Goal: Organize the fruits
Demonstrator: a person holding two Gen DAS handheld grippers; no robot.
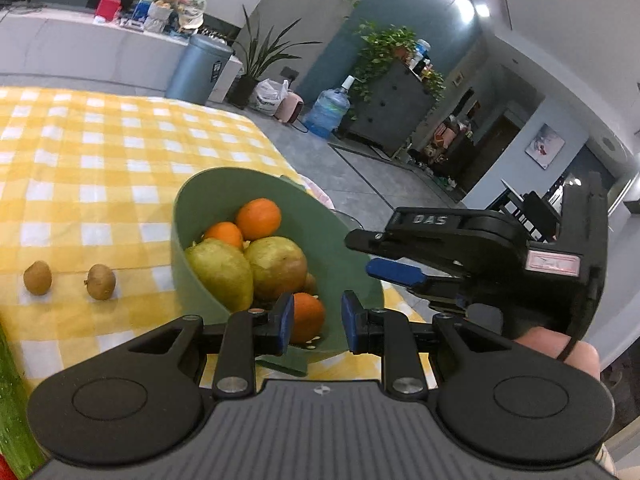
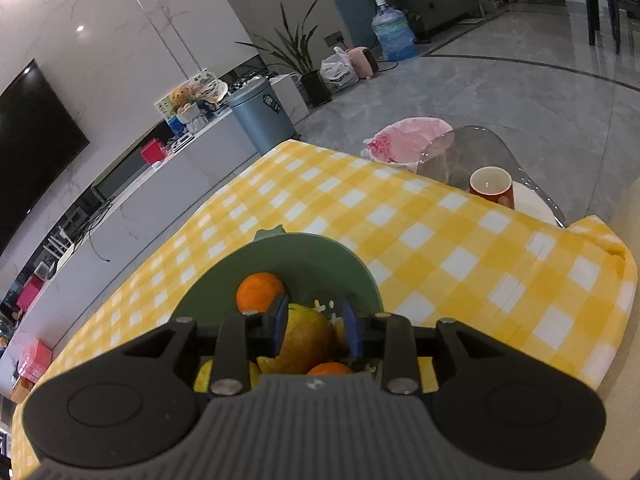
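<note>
— What's the fruit like?
— A smooth green plastic bowl [image 1: 200, 216] holds glossy round oranges [image 1: 258, 218] and dull, speckled yellow-green pears [image 1: 276, 266]. Two fuzzy brown kiwis [image 1: 100, 282] lie on the cloth at its 9 o'clock, well apart from it.

— And the surface?
— The tabletop wears a yellow-and-white checked cloth [image 1: 100, 160], slightly creased. Around it is a grey polished tile floor [image 2: 500, 80], with a blue-grey bin [image 1: 200, 68] at 12 o'clock.

— The claws?
— The left claw [image 1: 318, 322] is drawn together to a narrow gap at the bowl's near wall; whether it pinches the wall I cannot tell. The right claw [image 2: 316, 322] tilts down over the bowl from 3 o'clock, slightly apart, with a pear below the gap and untouched.
</note>
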